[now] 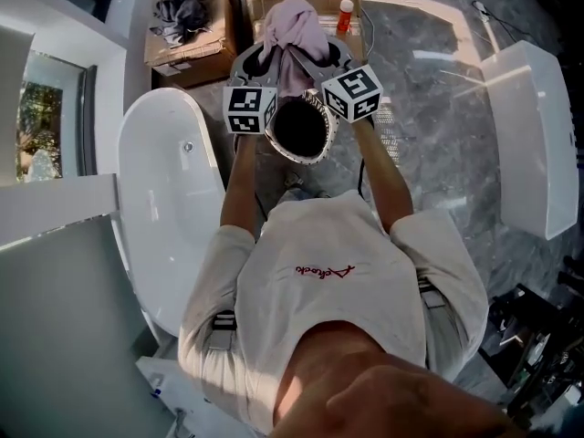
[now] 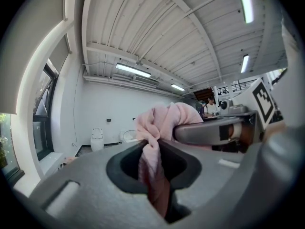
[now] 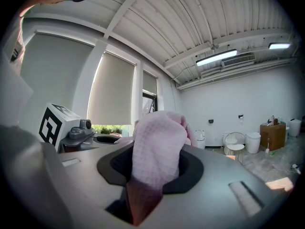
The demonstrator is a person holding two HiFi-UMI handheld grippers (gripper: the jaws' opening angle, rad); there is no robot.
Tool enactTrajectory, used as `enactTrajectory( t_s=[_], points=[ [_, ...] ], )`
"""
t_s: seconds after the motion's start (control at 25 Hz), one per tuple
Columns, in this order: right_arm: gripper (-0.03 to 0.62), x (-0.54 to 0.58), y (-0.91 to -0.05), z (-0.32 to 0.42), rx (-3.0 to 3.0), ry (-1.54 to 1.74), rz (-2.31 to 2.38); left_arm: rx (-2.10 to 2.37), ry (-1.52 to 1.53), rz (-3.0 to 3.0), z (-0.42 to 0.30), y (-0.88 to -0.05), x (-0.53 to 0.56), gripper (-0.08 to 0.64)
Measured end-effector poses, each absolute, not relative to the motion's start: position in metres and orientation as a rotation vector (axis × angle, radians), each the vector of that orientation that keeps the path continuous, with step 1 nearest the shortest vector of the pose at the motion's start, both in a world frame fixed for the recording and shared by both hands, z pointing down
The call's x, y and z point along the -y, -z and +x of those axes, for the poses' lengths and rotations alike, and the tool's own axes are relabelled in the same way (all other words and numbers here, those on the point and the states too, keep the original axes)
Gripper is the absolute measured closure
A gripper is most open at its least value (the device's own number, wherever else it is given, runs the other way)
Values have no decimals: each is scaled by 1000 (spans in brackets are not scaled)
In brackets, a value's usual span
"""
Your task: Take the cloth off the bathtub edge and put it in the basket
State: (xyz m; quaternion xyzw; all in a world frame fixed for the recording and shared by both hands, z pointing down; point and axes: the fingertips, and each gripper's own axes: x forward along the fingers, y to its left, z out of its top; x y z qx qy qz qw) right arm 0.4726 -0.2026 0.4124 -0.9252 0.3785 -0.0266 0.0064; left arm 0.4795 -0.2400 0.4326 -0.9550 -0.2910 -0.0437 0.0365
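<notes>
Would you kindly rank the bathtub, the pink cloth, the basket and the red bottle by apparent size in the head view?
1. bathtub, by far the largest.
2-3. pink cloth and basket look about alike; the cloth sits nearer the camera, so I will not rank them.
4. red bottle.

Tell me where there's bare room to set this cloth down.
The basket under the cloth looks empty. Bare floor lies right of it. The tub basin is bare too. Crowded behind it: two boxes, one holding grey rags.

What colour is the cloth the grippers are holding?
Pale pink cloth, waffle-textured; clearest in the right gripper view.
</notes>
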Motion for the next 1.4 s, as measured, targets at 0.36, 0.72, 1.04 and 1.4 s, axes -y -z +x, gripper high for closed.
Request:
enactTrajectory(
  t_s=[0.36, 0.72, 1.04, 1.4],
  points=[
    [446, 202, -434, 486, -1096, 145, -2917, 986, 185, -2926, 494, -454, 239, 505],
    [446, 194, -505, 489, -1109, 343, -2841, 983, 408, -2952, 493, -527, 231, 505],
    [443, 188, -596, 482, -1158, 568, -2728, 904, 660, -2990, 481, -618, 225, 505],
    [437, 194, -704, 454, -1172, 826, -2648, 876, 928, -2994, 450, -728, 230, 502]
  ],
)
